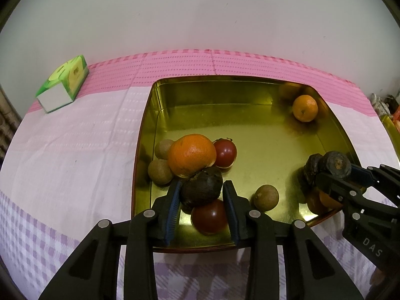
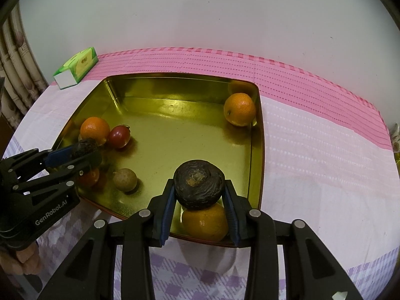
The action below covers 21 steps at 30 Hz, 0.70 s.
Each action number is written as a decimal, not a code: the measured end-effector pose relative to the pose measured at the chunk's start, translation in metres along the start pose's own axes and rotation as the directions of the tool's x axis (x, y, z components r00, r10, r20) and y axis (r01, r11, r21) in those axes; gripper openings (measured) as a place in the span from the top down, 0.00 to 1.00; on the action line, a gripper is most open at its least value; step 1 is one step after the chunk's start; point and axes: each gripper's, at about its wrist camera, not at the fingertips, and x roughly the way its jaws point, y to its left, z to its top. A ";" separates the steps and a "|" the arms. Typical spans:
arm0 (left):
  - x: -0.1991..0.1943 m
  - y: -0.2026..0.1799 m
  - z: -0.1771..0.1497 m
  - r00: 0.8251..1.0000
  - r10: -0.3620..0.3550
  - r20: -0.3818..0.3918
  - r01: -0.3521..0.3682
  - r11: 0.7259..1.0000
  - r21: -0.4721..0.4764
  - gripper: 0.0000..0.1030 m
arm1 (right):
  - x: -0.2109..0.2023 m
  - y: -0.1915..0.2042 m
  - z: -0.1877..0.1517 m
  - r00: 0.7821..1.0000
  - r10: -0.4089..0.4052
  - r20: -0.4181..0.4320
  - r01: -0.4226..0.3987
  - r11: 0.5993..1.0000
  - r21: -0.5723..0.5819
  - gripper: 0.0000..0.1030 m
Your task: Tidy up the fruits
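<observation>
Both grippers are clamped on dark wrinkly fruits over the gold tray [image 2: 257, 150]: left gripper [image 1: 202, 195] grips one [image 1: 201, 187] above a tomato [image 1: 208, 216], right gripper [image 2: 198, 197] grips another [image 2: 198, 185] over an orange [image 2: 205, 222]. Further back sit a longan [image 2: 125, 179], a big orange [image 1: 191, 155], and a lone orange [image 2: 239, 109] in the far corner.

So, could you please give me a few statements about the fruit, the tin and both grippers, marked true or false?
1. Each gripper holds a dark wrinkled fruit: left gripper on one dark wrinkled fruit, right gripper on another. True.
2. The gold metal tray holds no fruit. False: it holds several.
3. A small orange mandarin sits alone in the tray's far right corner. True.
4. The green tissue box lies inside the tray. False: it rests on the pink tablecloth, far left.
</observation>
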 end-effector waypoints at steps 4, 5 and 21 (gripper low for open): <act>-0.002 -0.001 -0.001 1.000 0.020 0.003 -0.020 1.000 0.007 0.63 | 0.001 0.002 0.002 1.000 -0.016 0.001 0.016 1.000 -0.013 0.62; -0.004 -0.001 -0.001 1.000 0.023 0.004 -0.023 1.000 0.008 0.63 | 0.001 0.004 0.002 1.000 -0.025 0.002 0.025 1.000 -0.017 0.58; -0.040 0.004 -0.011 0.998 0.037 0.049 -0.036 0.999 -0.026 0.61 | -0.028 0.014 -0.005 0.996 -0.055 0.067 0.055 0.998 0.000 0.36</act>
